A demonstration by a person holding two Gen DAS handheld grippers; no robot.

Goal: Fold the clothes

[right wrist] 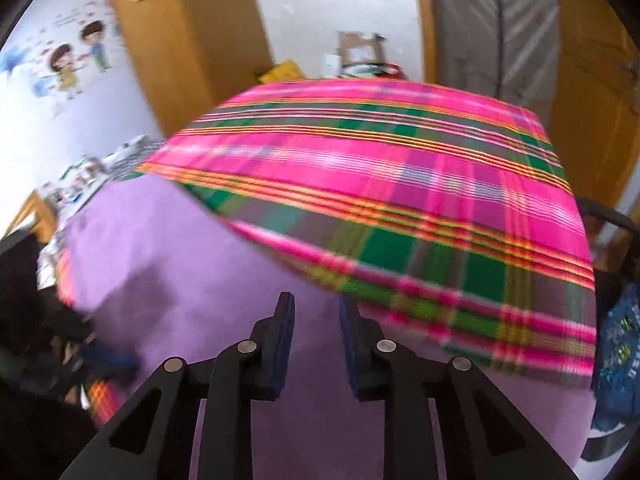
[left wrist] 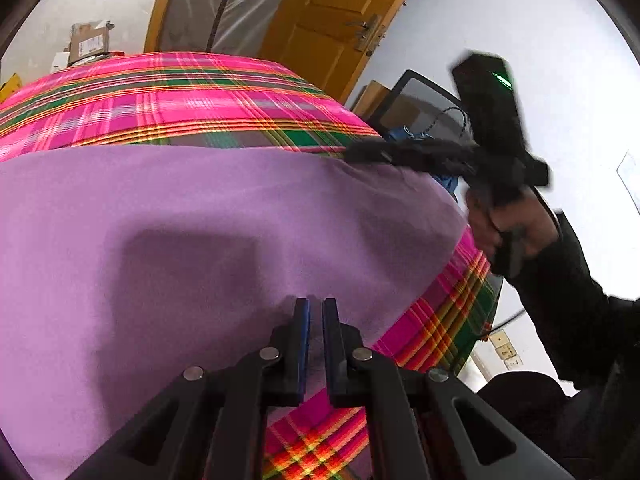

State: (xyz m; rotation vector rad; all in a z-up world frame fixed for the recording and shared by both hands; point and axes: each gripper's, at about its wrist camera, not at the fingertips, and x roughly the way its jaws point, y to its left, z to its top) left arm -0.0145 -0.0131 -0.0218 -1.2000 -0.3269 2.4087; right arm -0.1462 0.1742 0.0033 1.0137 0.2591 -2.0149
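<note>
A purple cloth [left wrist: 200,220] lies spread flat over a pink, green and orange plaid cover [left wrist: 180,100]. At the cloth's near edge my left gripper [left wrist: 316,308] has its jaws almost together, with a fold of purple fabric pinched between them. My right gripper [left wrist: 354,154], held by a hand in a dark sleeve [left wrist: 560,280], is blurred over the cloth's far right corner. In the right wrist view the purple cloth [right wrist: 200,280] lies under the right gripper [right wrist: 316,308], whose blue-padded fingers [right wrist: 286,320] stand apart with nothing pinched between them.
An orange wooden door [left wrist: 320,32] and cardboard boxes [left wrist: 90,42] stand beyond the plaid surface. A dark framed panel [left wrist: 420,108] and blue fabric [left wrist: 404,134] sit off its right side. A blue patterned bag [right wrist: 616,360] hangs at the right edge.
</note>
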